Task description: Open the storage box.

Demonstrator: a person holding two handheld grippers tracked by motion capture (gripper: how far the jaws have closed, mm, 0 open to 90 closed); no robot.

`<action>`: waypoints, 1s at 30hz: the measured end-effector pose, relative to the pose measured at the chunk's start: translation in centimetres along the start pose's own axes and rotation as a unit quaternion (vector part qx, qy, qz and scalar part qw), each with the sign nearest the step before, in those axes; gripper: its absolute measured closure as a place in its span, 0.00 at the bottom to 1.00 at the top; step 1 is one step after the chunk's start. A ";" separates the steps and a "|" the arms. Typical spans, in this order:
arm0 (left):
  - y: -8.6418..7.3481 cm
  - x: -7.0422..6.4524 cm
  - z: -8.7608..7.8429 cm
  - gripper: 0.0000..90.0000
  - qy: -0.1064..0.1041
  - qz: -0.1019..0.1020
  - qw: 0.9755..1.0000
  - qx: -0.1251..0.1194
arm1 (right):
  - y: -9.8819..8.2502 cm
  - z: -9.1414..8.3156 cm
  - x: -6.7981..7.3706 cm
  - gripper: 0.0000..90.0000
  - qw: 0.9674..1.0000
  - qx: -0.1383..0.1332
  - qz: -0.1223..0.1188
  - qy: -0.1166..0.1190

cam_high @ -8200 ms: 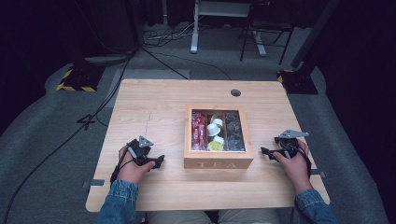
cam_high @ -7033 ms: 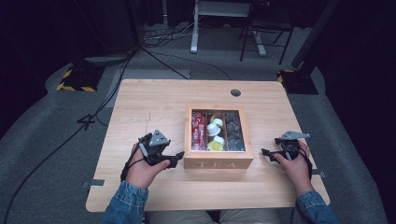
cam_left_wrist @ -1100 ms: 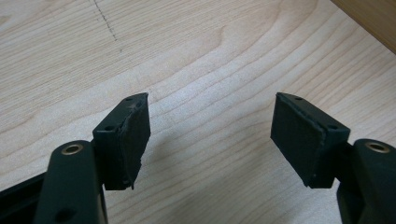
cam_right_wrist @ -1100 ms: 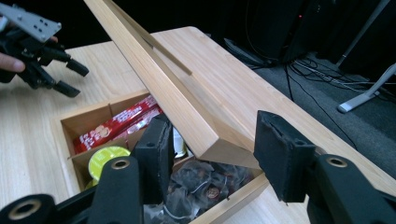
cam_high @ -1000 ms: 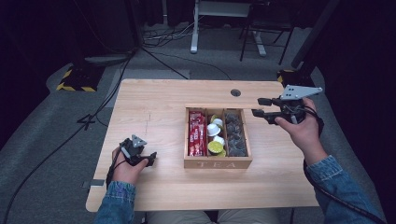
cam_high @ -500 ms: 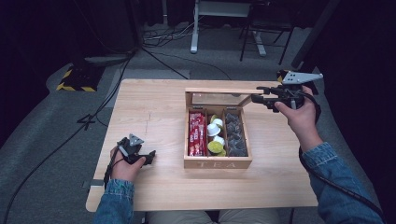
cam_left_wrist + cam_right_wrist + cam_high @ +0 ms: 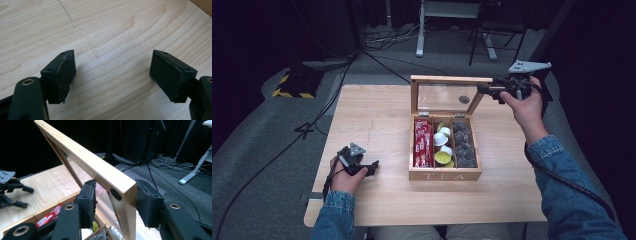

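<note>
Dark floor with trailing cables surrounds a pale wooden bench. Right tongs straddle the free corner of the glass-paned wooden lid; their jaws have just been closing with the lid frame between them, one pad against the frame, the other just beside it. That lid stands raised, nearly upright, hinged at the far edge of the wooden tea box, which sits mid-bench. Inside, red packets fill the left compartment, white and yellow capsules the middle one, dark sachets the right. Left tongs, spread with nothing between them, have just been opening low over the bare wood, well apart from the box.
</note>
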State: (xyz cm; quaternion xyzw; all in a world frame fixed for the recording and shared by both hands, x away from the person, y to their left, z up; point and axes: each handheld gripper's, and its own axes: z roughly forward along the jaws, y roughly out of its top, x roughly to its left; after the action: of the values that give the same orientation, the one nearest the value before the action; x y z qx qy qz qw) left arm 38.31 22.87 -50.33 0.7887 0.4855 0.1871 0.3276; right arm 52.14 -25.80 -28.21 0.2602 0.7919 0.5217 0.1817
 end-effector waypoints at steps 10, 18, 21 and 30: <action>0.0 0.0 0.0 0.24 -0.001 0.001 1.000 0.000 | 0.2 2.7 -1.8 0.61 1.000 0.009 0.019 -0.015; 0.0 0.1 0.0 0.23 -0.002 0.001 1.000 0.000 | 0.0 4.4 -3.2 0.61 0.998 0.011 0.042 -0.034; 0.0 0.1 0.0 0.24 -0.002 0.001 1.000 0.000 | -0.1 4.8 -3.6 0.61 0.998 0.012 0.045 -0.040; 0.0 0.1 0.0 0.23 -0.003 0.001 1.000 -0.001 | -0.2 6.0 -4.4 0.57 0.997 0.020 0.050 -0.056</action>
State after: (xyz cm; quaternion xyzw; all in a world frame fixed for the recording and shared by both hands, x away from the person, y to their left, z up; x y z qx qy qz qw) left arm 38.34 22.95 -50.35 0.7898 0.4832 0.1854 0.3292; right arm 58.93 -24.12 -30.65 0.3319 0.7770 0.4985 0.1937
